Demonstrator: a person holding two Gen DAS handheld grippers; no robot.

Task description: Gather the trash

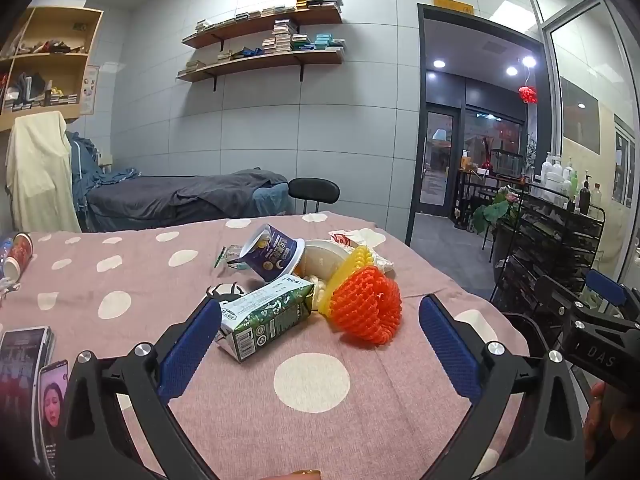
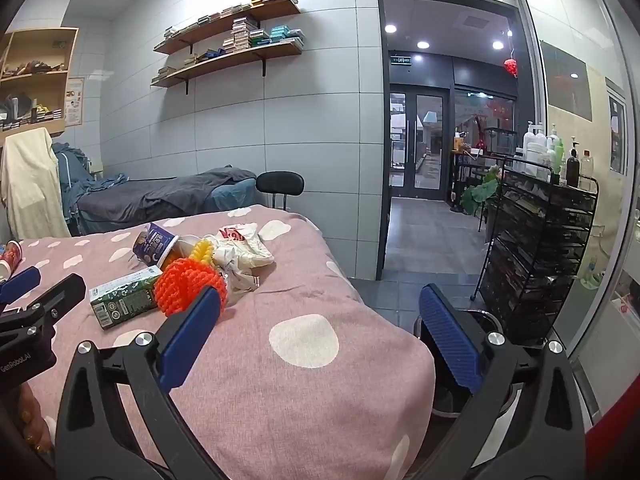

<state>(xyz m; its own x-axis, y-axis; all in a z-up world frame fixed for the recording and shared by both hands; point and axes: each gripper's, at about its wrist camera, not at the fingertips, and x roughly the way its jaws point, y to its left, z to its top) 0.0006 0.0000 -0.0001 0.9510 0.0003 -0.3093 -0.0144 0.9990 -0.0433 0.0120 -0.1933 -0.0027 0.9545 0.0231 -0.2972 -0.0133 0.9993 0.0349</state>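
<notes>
A pile of trash lies on the pink dotted tablecloth (image 1: 240, 400): a green milk carton (image 1: 266, 322) on its side, an orange foam fruit net (image 1: 368, 310), a yellow net (image 1: 352, 266), a tipped blue paper cup (image 1: 272, 252) and a crumpled white wrapper (image 1: 360, 240). My left gripper (image 1: 320, 320) is open, low over the table, with the carton and orange net (image 2: 188, 284) between and just beyond its fingers. My right gripper (image 2: 320, 312) is open and empty to the right of the pile, over the table's right edge. The carton (image 2: 120, 300) and wrapper (image 2: 240, 252) also show there.
Two phones (image 1: 28, 376) lie at the table's near left, a red cup (image 1: 18, 254) at its far left. A black chair (image 1: 314, 192) stands behind the table, a black wire rack (image 2: 540, 248) with bottles to the right, a bed (image 1: 180, 196) behind.
</notes>
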